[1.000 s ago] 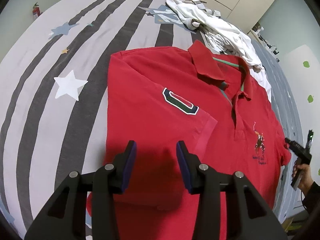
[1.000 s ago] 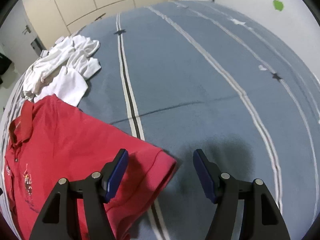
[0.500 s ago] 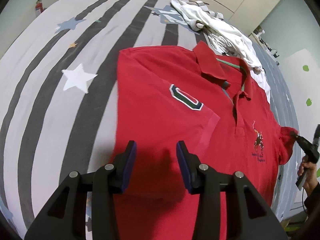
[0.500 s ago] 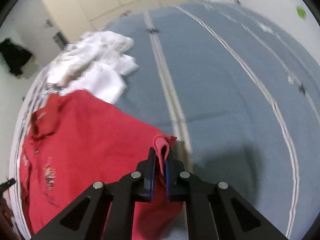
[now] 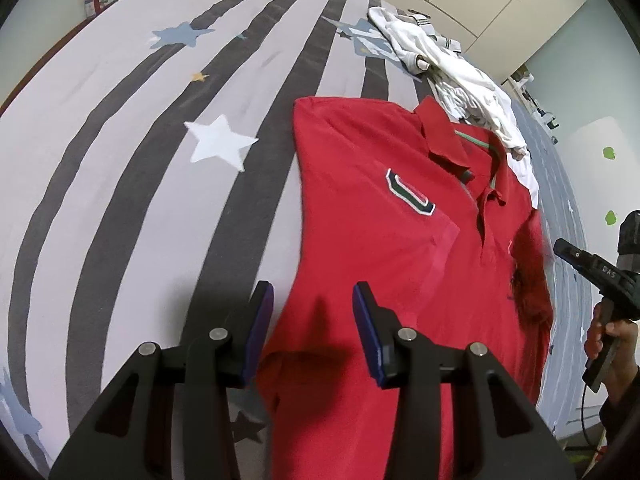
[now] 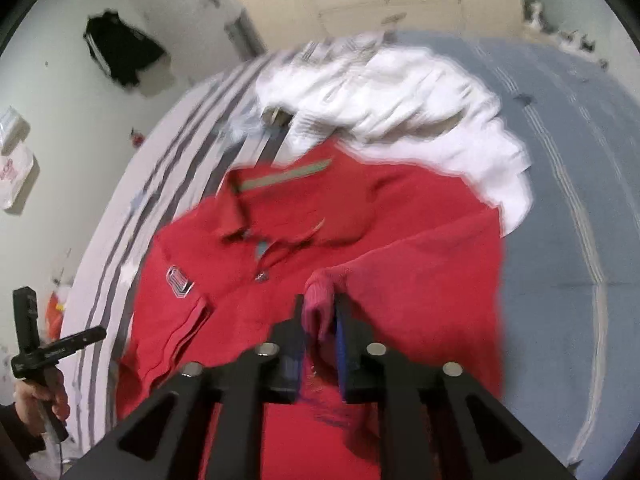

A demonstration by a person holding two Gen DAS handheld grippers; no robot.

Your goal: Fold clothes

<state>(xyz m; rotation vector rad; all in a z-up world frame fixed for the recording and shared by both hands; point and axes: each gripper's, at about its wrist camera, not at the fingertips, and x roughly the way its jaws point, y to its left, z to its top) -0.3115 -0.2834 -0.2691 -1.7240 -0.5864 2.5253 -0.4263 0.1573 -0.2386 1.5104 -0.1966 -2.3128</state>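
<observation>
Right gripper point(image 6: 318, 320): sleeve cuff pinched; red polo point(image 5: 384, 264); left gripper point(image 5: 313, 316): gaping

Even, soft indoor light, fairly bright; no glare. Left wrist view sharp across most of the frame: bed point(image 5: 120, 168) stripes and stars crisp, red polo shirt point(image 5: 360, 220) well defined except a smeared patch at its far right edge. Left claw point(image 5: 313, 334) casts a soft dark shadow on the shirt and bedding just ahead of its fingers. Right wrist view heavily motion-blurred: white clothes point(image 6: 400, 96), shirt collar and bed stripes streaked, wall items soft; only the right claw point(image 6: 320, 320) stays fairly sharp. Both views show strong fisheye bending, with black vignette corners.
</observation>
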